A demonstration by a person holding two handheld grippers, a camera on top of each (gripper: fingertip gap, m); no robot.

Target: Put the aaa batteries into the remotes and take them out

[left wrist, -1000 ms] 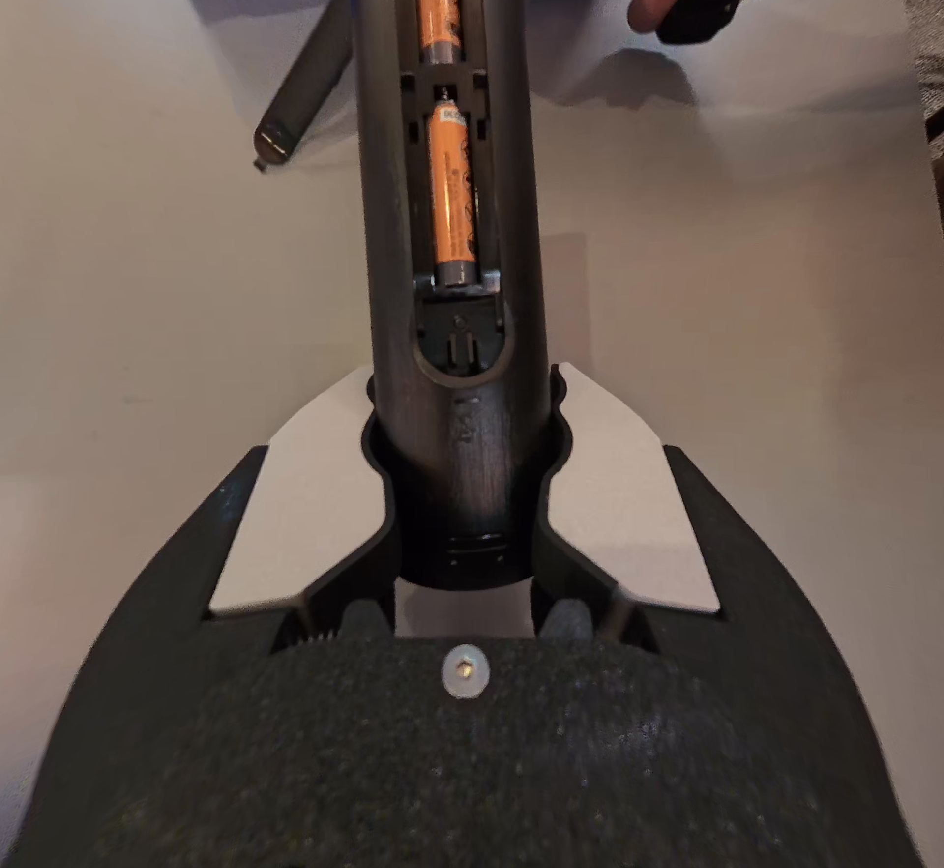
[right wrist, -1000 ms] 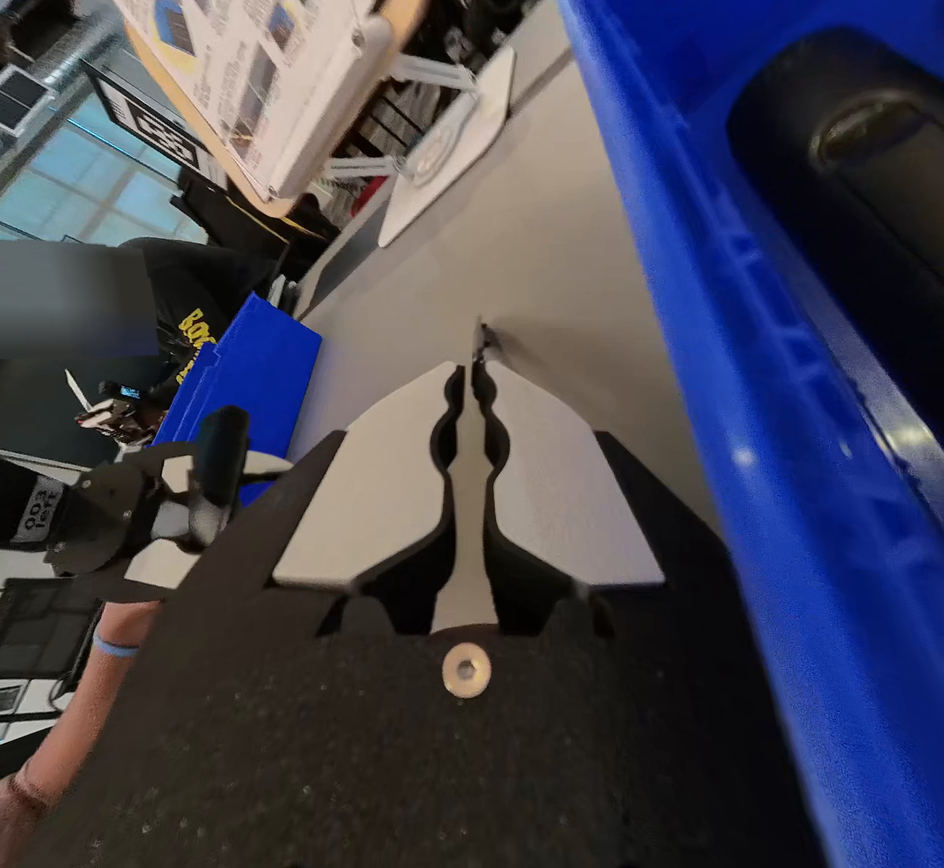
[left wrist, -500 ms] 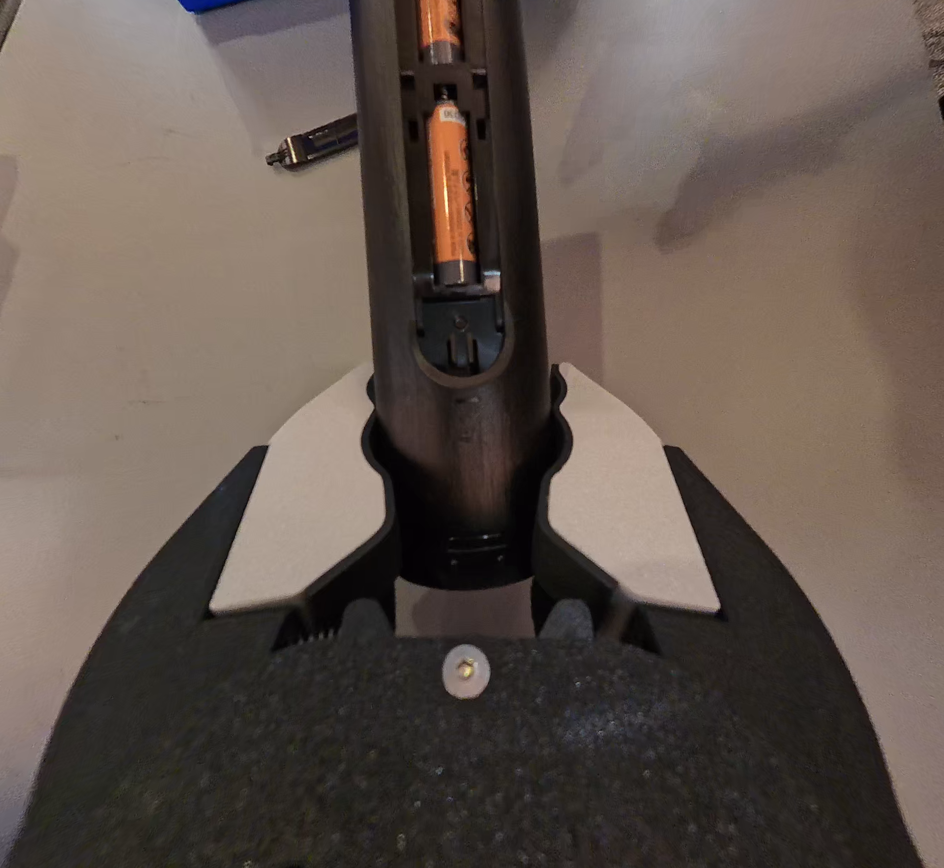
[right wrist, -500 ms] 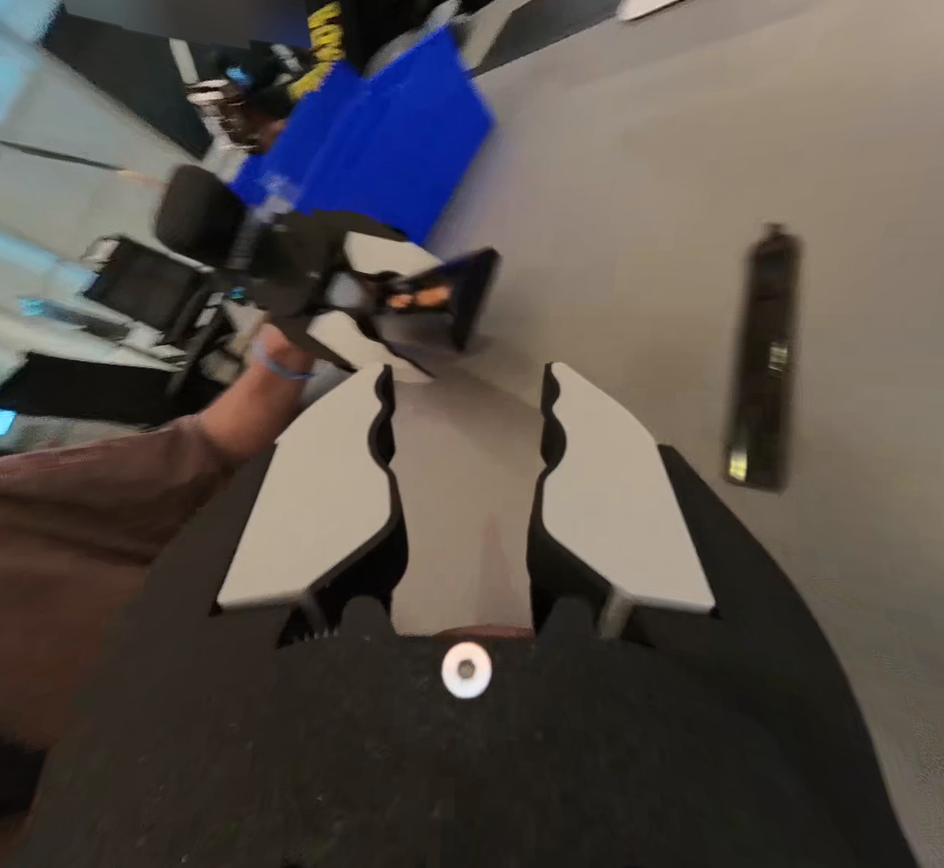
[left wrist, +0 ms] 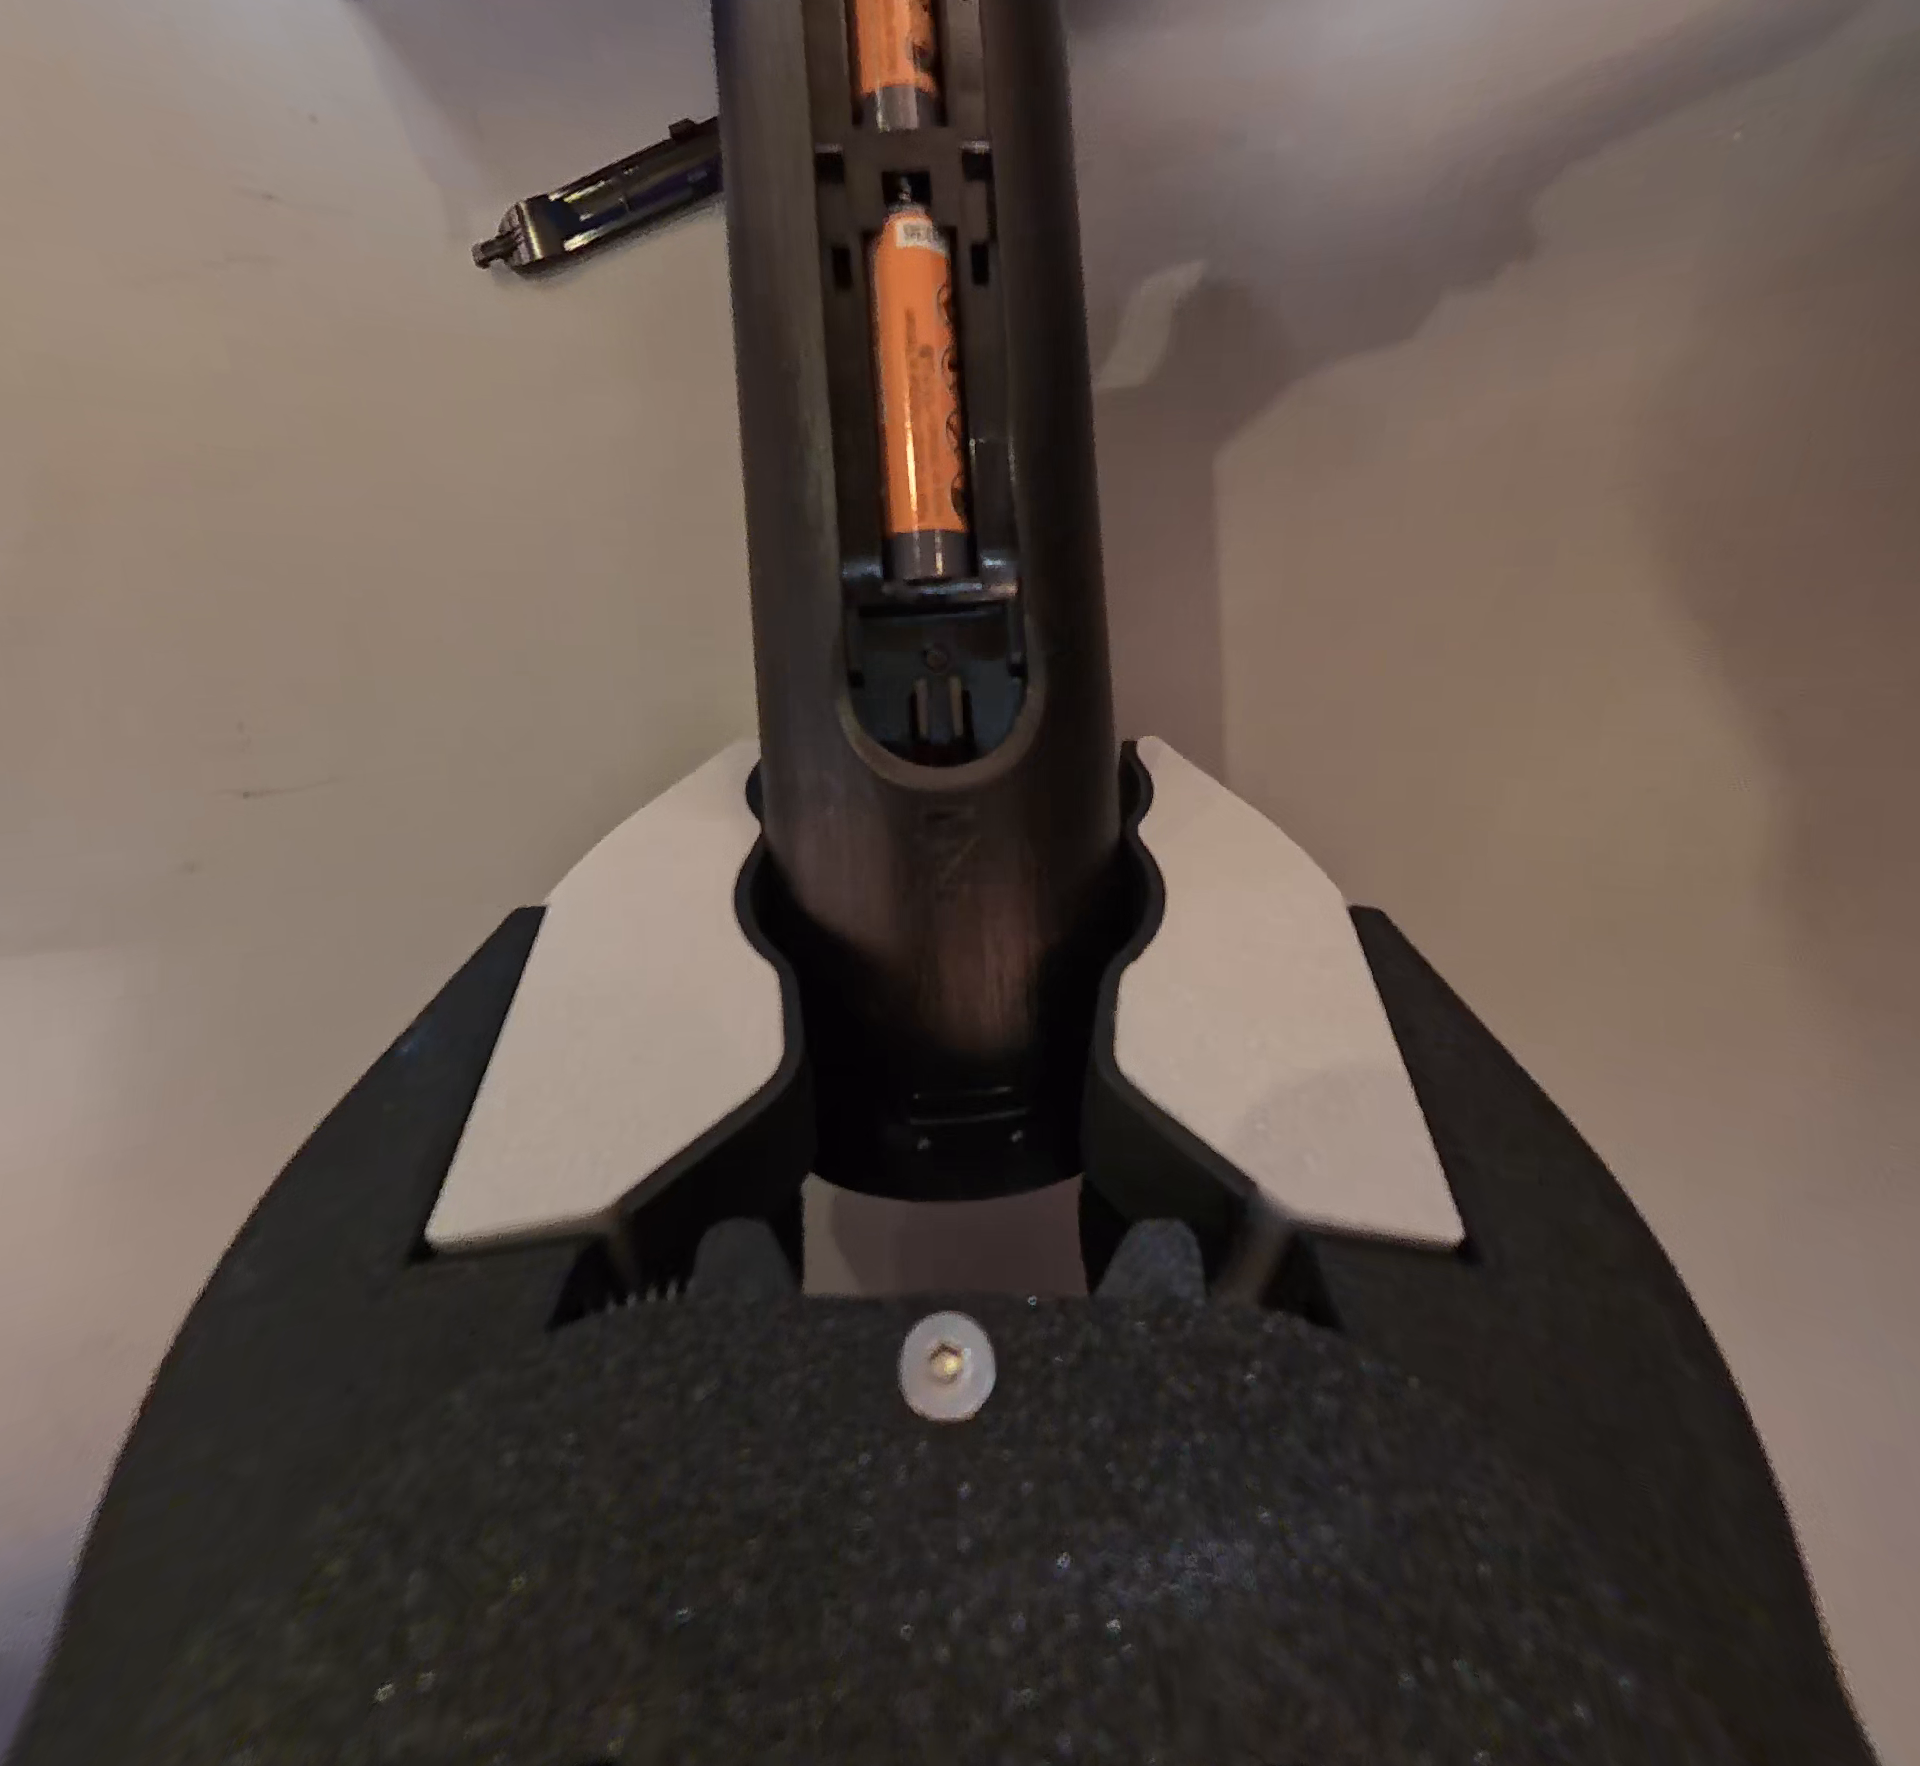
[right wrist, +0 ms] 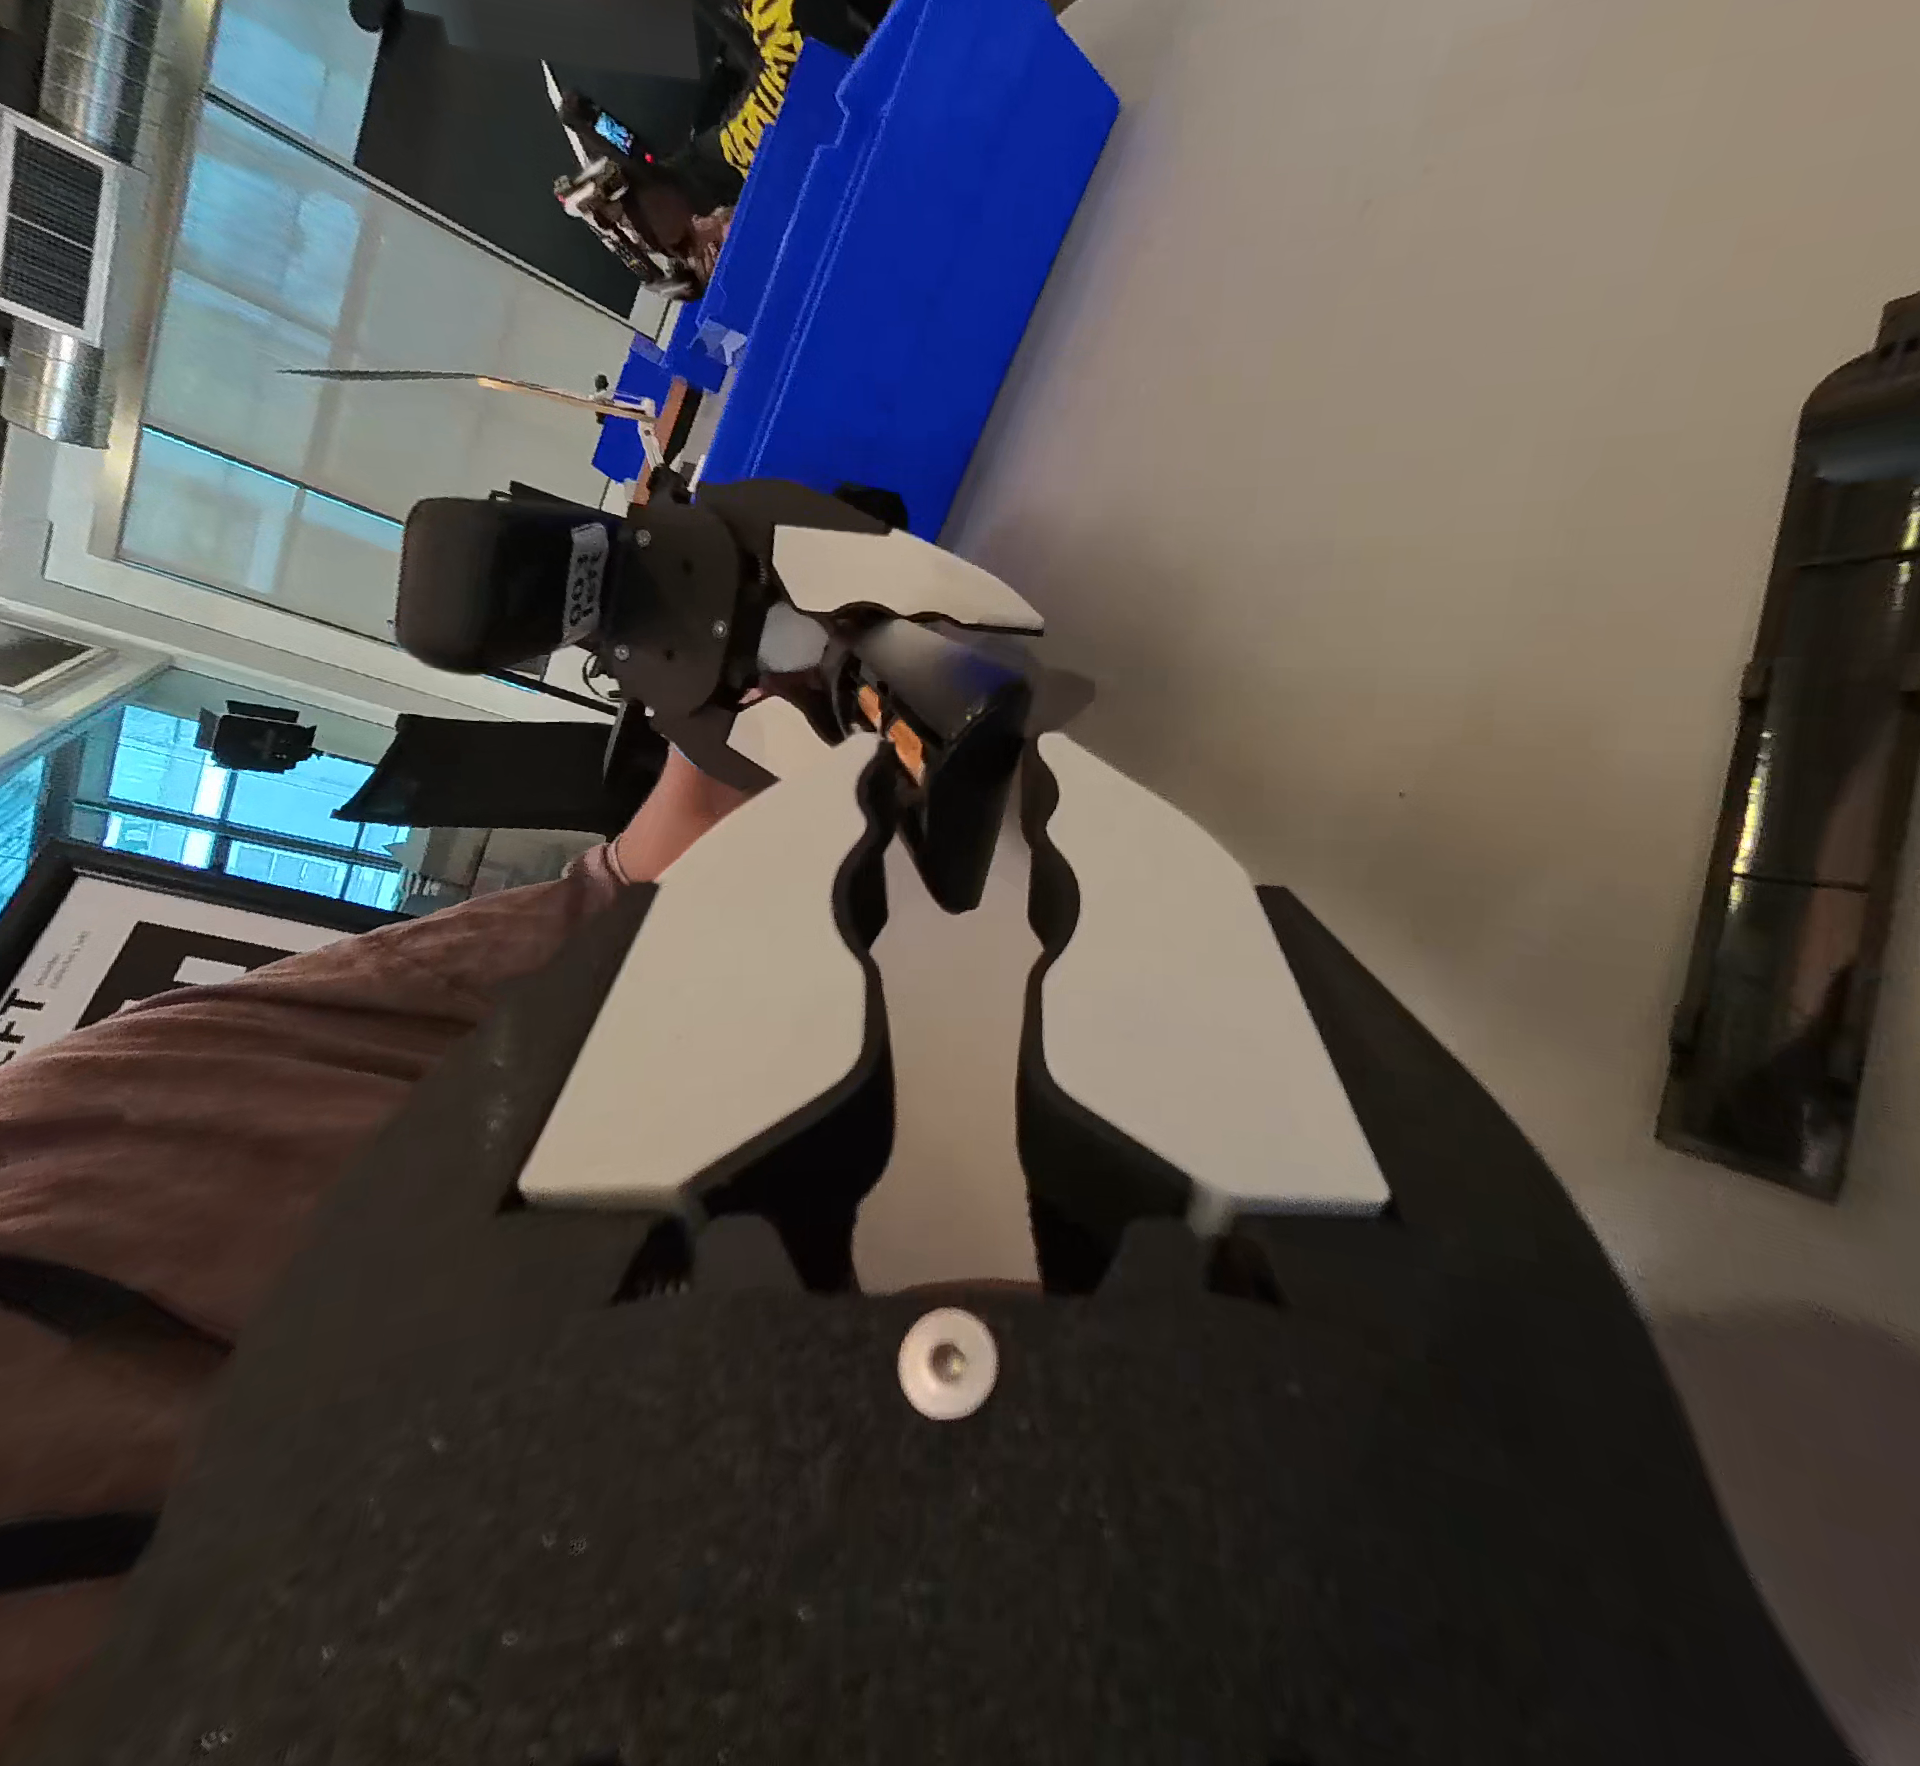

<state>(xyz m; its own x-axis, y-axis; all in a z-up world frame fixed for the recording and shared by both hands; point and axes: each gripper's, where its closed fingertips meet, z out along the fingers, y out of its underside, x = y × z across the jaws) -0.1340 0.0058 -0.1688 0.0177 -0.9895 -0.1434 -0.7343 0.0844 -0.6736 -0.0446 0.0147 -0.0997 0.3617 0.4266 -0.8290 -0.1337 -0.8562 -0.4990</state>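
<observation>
In the left wrist view, the left gripper (left wrist: 940,843) pinches a dark remote (left wrist: 914,885) holding two orange AAA batteries (left wrist: 920,407). In the right wrist view, the right gripper (right wrist: 951,843) is spread and empty near the remote's far end; the battery cover (right wrist: 1808,781) lies on the table (right wrist: 1455,366).

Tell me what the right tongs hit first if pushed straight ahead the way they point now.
Most likely the far end of the remote held by the left tongs. It sits just ahead of the open right tongs, in line with their gap, though depth is hard to judge.
</observation>
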